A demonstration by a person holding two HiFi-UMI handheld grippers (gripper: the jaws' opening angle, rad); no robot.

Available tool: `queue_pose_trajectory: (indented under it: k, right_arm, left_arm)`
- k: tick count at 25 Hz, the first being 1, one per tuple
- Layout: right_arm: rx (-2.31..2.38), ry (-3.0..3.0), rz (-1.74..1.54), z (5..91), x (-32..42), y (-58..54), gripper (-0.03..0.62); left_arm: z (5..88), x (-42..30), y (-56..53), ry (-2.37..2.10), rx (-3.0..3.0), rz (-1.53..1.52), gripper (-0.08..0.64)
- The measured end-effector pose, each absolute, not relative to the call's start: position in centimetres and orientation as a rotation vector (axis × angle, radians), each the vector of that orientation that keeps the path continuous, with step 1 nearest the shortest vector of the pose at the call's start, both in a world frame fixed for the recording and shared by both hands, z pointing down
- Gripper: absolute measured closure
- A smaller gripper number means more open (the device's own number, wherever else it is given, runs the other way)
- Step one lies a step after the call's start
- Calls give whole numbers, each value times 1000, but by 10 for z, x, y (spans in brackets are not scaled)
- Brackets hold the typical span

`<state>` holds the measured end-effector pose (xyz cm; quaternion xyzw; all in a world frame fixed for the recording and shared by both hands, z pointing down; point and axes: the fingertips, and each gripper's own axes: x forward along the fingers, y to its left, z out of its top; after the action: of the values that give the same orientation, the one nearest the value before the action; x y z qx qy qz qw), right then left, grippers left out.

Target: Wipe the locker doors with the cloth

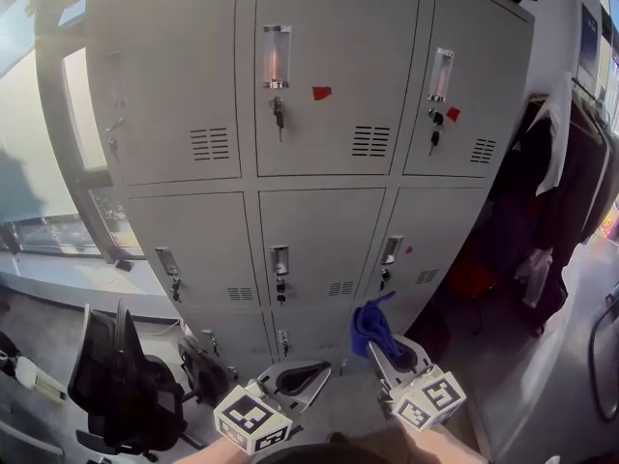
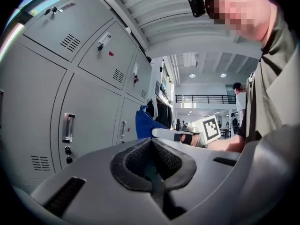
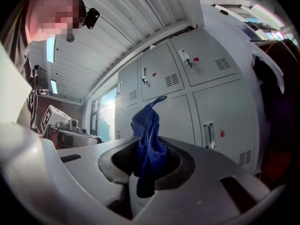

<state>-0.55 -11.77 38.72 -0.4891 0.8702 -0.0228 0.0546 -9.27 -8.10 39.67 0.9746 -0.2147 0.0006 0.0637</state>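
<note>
Lowest in the head view, right under the camera, sit the two marker cubes. The left hand-held gripper (image 1: 311,373) points up at the grey lockers (image 1: 329,95). Just beside it, the right hand-held gripper (image 1: 375,348) carries the blue cloth (image 1: 368,322), bunched at its tip in front of the lower doors. Only this view shows the whole bank of doors, three columns wide. A black office chair (image 1: 121,380) crowds the lower left and hanging coats (image 1: 571,182) close in on the right. The floor straight ahead, between the two, lies open up to the lockers.

From the left gripper view, that tool's jaws are clenched pad to pad with nothing between them. Past them the cloth and the other tool's cube show side-on, with the lockers running away on the left. A long hall opens beyond, where a person (image 2: 240,106) stands far off.

From the right gripper view, the jaws are clamped on the middle of the cloth. One end stands up above the pads with a small loop on top, and the other hangs down between them. The locker doors stand apart behind it, untouched by the cloth.
</note>
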Motion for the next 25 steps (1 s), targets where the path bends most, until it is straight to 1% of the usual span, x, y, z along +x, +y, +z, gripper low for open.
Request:
queue_pose_trajectory:
  k: [5, 11, 16, 25]
  right_arm:
    - [-1459, 2599, 43, 341, 69, -183, 514]
    - [-1402, 2561, 70, 295, 119, -260, 514]
    - [-1413, 2540, 94, 279, 132, -304, 514]
    - [-1462, 2537, 102, 293, 134, -341, 514]
  left_arm:
    - [386, -50, -110, -725, 2944, 10, 552]
    - [387, -15, -138, -851, 2900, 26, 552]
    - [393, -6, -151, -900, 2870, 51, 552]
    - [398, -20, -168, -941, 2841, 63, 552]
